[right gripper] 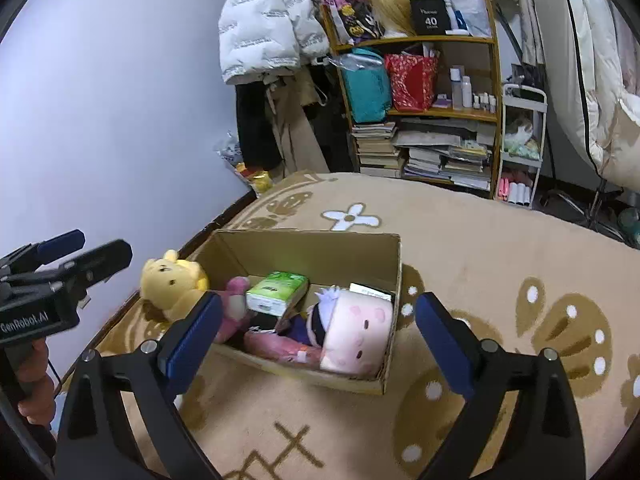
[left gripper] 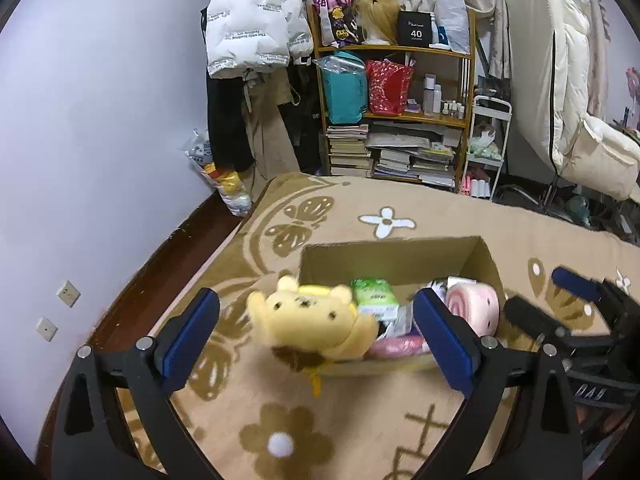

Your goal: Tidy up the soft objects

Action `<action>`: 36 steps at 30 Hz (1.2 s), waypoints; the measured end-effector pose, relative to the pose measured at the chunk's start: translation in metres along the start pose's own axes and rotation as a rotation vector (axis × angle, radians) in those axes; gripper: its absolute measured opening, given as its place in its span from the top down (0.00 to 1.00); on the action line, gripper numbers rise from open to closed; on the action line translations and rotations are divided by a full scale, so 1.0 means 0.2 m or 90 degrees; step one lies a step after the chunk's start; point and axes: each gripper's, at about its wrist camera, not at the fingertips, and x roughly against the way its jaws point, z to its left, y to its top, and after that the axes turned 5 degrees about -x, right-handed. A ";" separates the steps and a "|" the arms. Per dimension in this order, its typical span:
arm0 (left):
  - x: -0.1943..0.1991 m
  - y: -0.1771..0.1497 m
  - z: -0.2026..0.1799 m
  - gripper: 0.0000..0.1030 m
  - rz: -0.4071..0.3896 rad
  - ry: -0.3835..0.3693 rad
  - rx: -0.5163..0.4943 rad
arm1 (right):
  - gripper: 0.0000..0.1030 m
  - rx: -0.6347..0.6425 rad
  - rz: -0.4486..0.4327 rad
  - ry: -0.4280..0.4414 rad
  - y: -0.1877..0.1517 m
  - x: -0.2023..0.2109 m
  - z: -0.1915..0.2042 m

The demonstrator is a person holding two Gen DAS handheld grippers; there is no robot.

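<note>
Cardboard box is the landmark, sitting on the patterned rug. Yellow bear plush sits slumped over the box's left rim, half in and half out. Left gripper has its jaws spread wide with nothing pinched, the bear loose between them. Right gripper is likewise released, hovering over the box's near side above the pink pig pillow and green tissue pack. That bear looks light and squashy; a pinch across its head or belly should hold.

Black left gripper, blue-padded jaws, silver screws.
</note>
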 end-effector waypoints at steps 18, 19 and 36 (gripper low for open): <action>0.41 -0.25 0.12 0.02 -0.045 0.009 0.037 | 0.00 0.030 -0.047 -0.005 -0.06 0.42 0.16; 0.43 -0.26 0.12 0.02 -0.050 0.012 0.037 | 0.00 0.031 -0.049 -0.007 -0.06 0.44 0.16; 0.56 -0.45 0.07 0.01 -0.091 0.022 0.023 | 0.00 0.025 -0.072 -0.017 -0.34 0.54 0.13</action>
